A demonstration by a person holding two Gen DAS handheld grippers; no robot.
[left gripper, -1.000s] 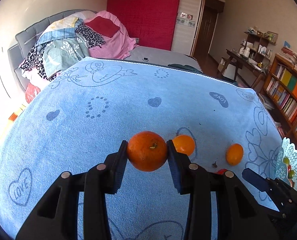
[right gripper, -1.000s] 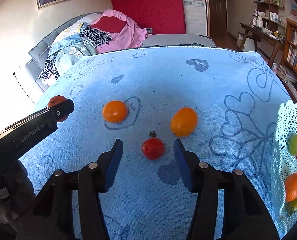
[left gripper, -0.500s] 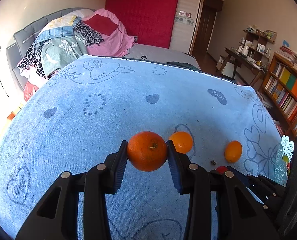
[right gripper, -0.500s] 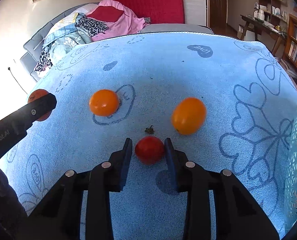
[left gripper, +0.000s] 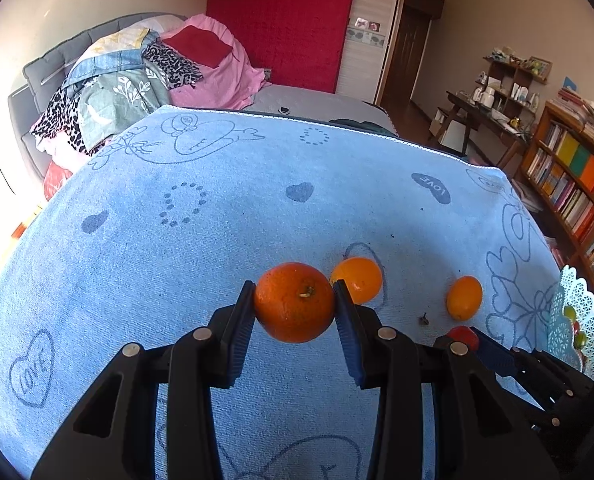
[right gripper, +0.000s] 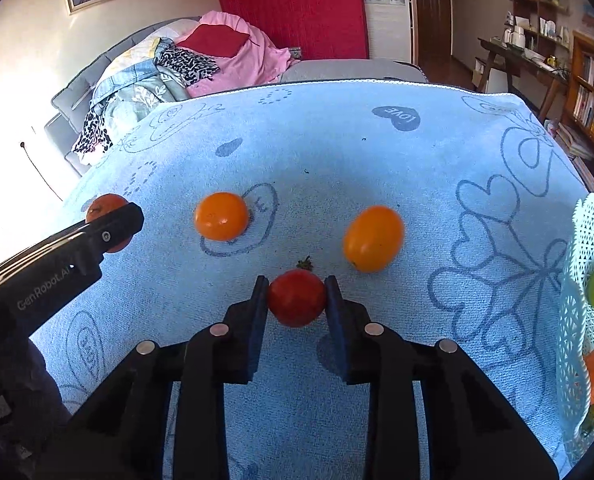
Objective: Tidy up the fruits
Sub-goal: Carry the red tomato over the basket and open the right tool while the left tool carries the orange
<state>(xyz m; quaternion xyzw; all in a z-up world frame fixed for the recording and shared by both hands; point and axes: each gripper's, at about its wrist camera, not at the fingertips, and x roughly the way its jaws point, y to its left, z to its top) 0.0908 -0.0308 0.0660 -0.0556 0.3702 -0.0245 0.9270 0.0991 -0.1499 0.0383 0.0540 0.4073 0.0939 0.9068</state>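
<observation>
1. The left gripper (left gripper: 294, 304) is clamped on a stemmed orange (left gripper: 294, 302), both pads against the fruit's widest part, stem scar facing the camera. Whether it rests on the blue towel (left gripper: 217, 240) or hangs just above it I cannot tell.
2. The right gripper (right gripper: 296, 300) is closed on a red tomato (right gripper: 296, 298), its jaws narrow and pressed to opposite sides. A loose green calyx (right gripper: 305, 263) lies on the towel just beyond it.
3. Two fruits lie loose on the towel: a round orange fruit (right gripper: 221, 216) to the left and an oval orange fruit (right gripper: 373, 238) to the right, well apart from each other.
4. The white lattice basket (right gripper: 577, 300) stands at the towel's right edge and already holds green, red and orange fruit.
5. Handling, as a judgement: the orange looks firm and fairly heavy, its pebbled rind giving good grip at the equator. The tomato is likely light, smooth and thin-skinned, so it wants a gentle squeeze across its middle; too much pressure could split it, too little could let it slip.
6. Both round fruits may roll when set down among the others in the basket.
</observation>
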